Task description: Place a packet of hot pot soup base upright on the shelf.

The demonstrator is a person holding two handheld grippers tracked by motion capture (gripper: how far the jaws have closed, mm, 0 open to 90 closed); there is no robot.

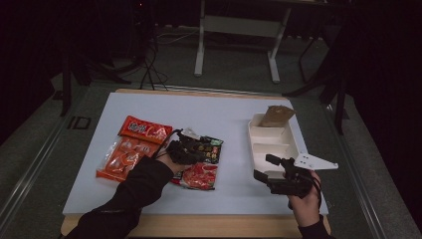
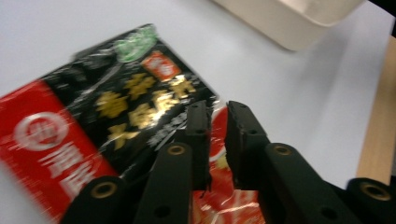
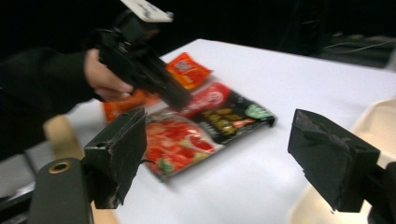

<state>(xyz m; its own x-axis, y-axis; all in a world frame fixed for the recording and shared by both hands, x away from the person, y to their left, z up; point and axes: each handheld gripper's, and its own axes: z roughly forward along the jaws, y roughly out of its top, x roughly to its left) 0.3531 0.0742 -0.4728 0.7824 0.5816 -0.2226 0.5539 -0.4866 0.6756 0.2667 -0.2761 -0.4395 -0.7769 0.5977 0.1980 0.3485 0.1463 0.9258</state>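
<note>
My left gripper [image 1: 199, 146] hovers low over a black and red snack packet [image 2: 116, 102] lying flat mid-table. Its jaws stand a narrow gap apart, tips [image 2: 217, 112] over the packet's edge, pressing on nothing. A red packet [image 1: 199, 177] lies partly under the black one, nearer to me. My right gripper [image 1: 266, 168] is at the near left corner of the white compartment tray [image 1: 271, 144], jaws wide open and empty [image 3: 222, 144]. A brown packet [image 1: 277, 115] leans in the tray's far compartment. The left gripper [image 3: 180, 100] also appears in the right gripper view, just above the packets.
Two orange packets [image 1: 144, 130] [image 1: 122, 159] lie left of the left hand. The white mat ends at a wooden table edge [image 1: 209, 224] near me. A desk frame [image 1: 239, 30] stands on the dark floor behind the table.
</note>
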